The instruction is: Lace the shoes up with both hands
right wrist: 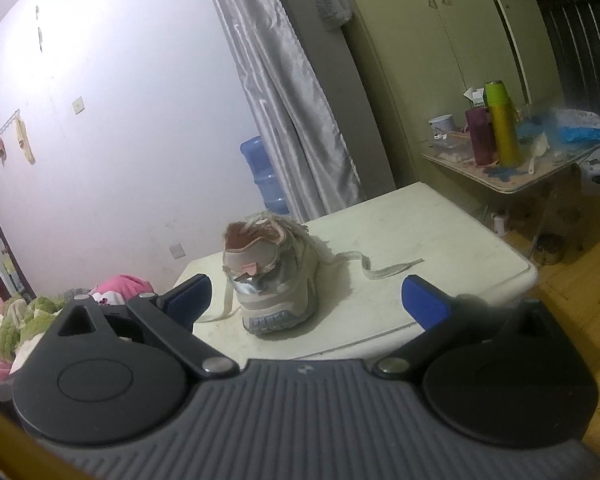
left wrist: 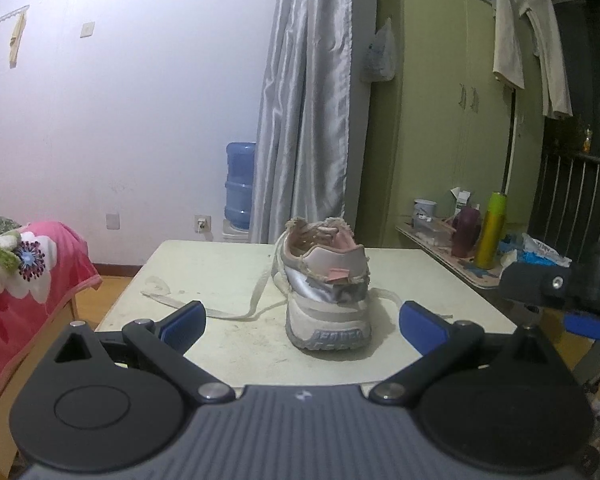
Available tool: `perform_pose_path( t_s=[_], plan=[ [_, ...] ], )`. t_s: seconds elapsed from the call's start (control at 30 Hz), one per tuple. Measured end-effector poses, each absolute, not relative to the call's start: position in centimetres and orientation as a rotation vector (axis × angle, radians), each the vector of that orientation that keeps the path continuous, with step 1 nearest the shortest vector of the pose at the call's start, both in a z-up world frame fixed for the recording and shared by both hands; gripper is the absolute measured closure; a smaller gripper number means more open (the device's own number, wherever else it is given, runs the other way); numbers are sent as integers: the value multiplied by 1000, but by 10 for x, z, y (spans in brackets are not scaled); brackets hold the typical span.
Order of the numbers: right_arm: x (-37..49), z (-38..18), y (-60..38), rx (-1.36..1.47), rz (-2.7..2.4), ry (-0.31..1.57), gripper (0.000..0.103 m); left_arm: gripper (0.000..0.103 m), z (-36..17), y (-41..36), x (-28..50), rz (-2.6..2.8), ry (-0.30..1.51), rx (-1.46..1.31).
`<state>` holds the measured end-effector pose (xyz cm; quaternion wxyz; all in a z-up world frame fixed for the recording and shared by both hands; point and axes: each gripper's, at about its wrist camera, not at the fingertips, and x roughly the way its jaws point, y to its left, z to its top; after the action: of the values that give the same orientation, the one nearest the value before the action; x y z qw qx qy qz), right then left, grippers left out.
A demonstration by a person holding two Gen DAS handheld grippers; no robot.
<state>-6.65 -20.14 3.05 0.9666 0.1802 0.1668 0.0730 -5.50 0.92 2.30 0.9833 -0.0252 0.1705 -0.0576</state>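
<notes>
Cream-white, scuffed and stained: the table that carries our one task item, a worn shoe standing upright near the middle, heel toward both cameras, grey and silver with a pink heel tab and frayed collar. Its laces are undone; one end trails flat over the tabletop to the shoe's left in the left wrist view, the other lies loose on the opposite side in the right wrist view. We hold the left gripper short of the heel, blue-padded fingers spread wide and holding nothing. We hold the right gripper likewise back from the shoe, fingers wide apart and empty; part of its body shows at the right edge of the left view. Room fittings, as logged: pale wall with sockets; grey satin curtain; blue water jug beside the curtain; green wardrobe with a pale garment hung on it; side table crowded with a yellow-green bottle, a maroon cup, a white mug and blue cloths; bedding in pink, white and green at left; wood floor; dark railing at far right.
</notes>
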Motion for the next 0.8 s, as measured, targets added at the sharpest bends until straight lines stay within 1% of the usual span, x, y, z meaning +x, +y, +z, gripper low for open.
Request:
perform_pose_path(
  t_s=[0.43, 0.8],
  plan=[
    [-74, 28, -213, 347, 132, 330, 1, 0, 20, 10, -55, -96, 346, -79],
    [-62, 22, -205, 305, 148, 368, 1, 0, 10, -9, -47, 44, 309, 108]
  ],
)
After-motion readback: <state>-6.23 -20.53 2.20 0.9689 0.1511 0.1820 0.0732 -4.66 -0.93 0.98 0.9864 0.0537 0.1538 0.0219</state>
